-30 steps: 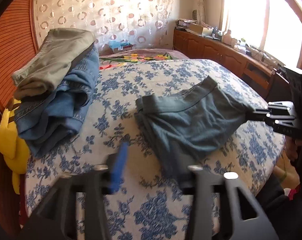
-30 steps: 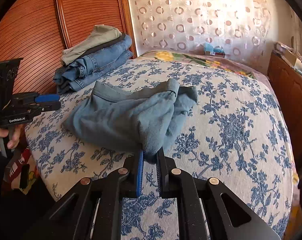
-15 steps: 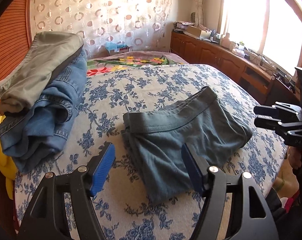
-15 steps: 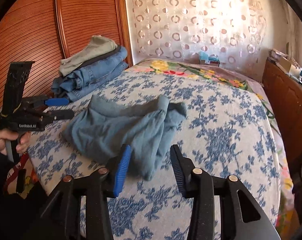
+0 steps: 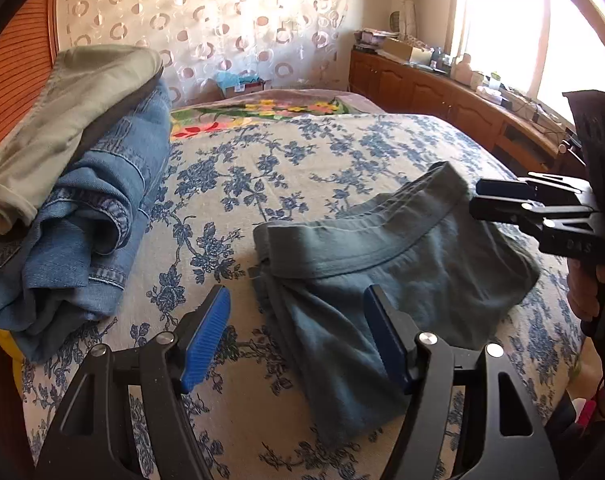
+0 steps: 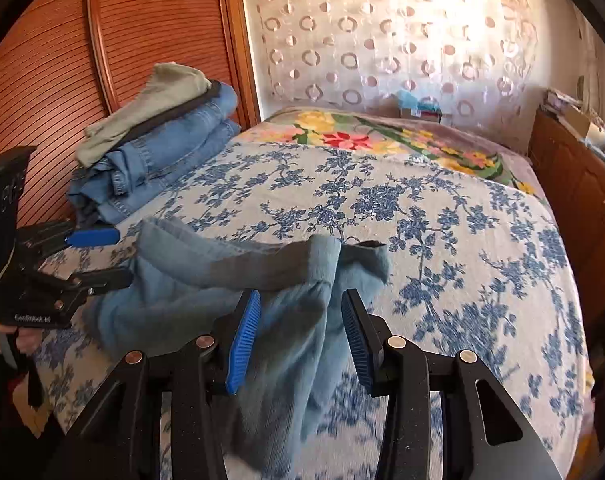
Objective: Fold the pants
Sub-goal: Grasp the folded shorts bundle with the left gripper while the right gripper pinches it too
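Grey-blue pants (image 5: 386,276) lie crumpled on the flowered bedspread (image 5: 302,168), waistband toward the far side. My left gripper (image 5: 296,320) is open, its jaws astride the near left part of the pants and just above them. My right gripper (image 6: 300,312) is open, with the pants' near edge (image 6: 294,320) between its jaws. The right gripper also shows in the left wrist view (image 5: 502,204) by the waistband's right end. The left gripper shows in the right wrist view (image 6: 98,256) at the pants' left side.
A stack of folded blue jeans (image 5: 94,216) with olive pants (image 5: 74,108) on top lies at the bed's left, against a wooden headboard (image 6: 62,60). A flowered blanket (image 6: 382,136) lies at the far end. A wooden cabinet (image 5: 442,96) runs along the right.
Both grippers have opened and let go of the pants, which now lie on the bed. Both grippers then moved closer over the cloth.
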A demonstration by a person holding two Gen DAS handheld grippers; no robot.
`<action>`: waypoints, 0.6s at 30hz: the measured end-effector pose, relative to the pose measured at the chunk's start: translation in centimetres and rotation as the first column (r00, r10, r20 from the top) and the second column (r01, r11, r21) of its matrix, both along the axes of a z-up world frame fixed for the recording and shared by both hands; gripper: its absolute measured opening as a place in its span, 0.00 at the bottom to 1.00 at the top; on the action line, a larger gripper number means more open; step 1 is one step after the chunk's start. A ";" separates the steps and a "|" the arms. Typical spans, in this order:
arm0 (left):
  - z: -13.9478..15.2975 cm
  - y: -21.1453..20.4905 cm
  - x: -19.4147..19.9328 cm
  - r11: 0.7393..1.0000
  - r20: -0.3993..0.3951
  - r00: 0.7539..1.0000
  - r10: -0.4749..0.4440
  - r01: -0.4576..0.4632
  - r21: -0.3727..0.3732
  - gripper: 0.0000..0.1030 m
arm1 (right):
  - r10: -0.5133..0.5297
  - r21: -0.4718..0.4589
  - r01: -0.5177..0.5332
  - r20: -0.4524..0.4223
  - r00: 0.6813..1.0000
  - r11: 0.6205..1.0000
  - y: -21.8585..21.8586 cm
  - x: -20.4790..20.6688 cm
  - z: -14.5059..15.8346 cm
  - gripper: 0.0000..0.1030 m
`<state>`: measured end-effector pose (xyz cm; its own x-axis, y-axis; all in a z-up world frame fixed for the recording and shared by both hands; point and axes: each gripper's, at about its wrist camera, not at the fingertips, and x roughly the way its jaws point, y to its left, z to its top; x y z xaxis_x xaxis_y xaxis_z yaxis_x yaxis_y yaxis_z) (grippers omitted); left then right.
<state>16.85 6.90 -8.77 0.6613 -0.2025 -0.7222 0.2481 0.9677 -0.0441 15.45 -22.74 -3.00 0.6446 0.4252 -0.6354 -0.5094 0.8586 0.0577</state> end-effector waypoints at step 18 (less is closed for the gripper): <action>-0.2 0.4 1.9 0.999 -0.011 1.000 0.029 -0.029 -0.013 0.68 | -0.032 0.005 0.032 0.053 0.998 0.999 1.4 3.7 0.1 0.13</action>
<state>18.76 7.31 -8.94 0.6592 -0.1929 -0.7268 0.2194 0.9738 -0.0595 19.15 -21.31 -2.87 0.6905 0.4060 -0.5986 -0.4840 0.8744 0.0348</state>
